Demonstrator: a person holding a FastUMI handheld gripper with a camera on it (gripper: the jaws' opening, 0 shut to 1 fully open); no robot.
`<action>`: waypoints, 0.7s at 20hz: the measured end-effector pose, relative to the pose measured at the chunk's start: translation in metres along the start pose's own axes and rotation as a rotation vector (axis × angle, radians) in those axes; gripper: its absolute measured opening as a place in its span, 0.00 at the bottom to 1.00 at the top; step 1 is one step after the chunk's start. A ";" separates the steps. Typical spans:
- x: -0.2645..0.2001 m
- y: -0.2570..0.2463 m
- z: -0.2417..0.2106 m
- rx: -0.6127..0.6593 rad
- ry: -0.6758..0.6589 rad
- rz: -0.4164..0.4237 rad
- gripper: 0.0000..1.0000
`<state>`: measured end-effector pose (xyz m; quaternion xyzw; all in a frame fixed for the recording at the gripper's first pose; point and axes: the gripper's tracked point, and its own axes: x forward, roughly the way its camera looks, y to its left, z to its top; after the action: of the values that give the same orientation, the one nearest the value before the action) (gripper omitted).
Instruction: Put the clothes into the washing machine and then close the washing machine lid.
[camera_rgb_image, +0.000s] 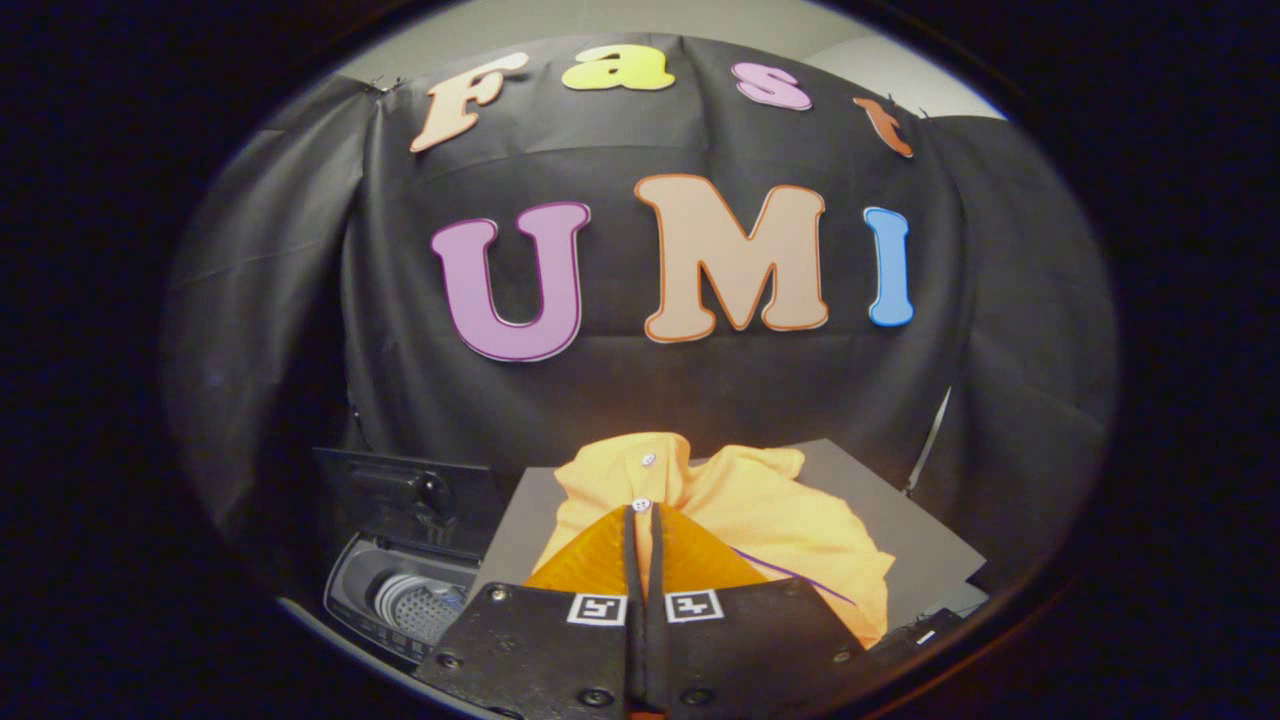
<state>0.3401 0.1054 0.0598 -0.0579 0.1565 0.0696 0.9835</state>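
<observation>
An orange-yellow button shirt (760, 510) lies bunched on a grey board (900, 520), just ahead of and around my fingers. My gripper (643, 512) has its two fingers pressed almost together, with a thin strip of the shirt's fabric pinched between them near a white button. To the left of the fingers and lower down stands a small washing machine (350, 590). Its dark lid (410, 495) is raised upright behind the opening, and the ribbed drum (415, 603) shows inside.
The black cloth wall hangs close behind the board and the machine. A pale strap (930, 440) runs down the cloth at the board's right rear. The board's right corner (965, 570) drops off to a lower surface.
</observation>
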 end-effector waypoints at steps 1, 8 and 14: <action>-0.003 0.006 0.006 0.006 -0.014 -0.003 0.00; -0.009 0.078 0.029 0.033 -0.059 0.043 0.00; -0.004 0.152 0.036 0.044 -0.087 0.114 0.00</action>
<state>0.3237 0.2588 0.0809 -0.0242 0.1182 0.1245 0.9849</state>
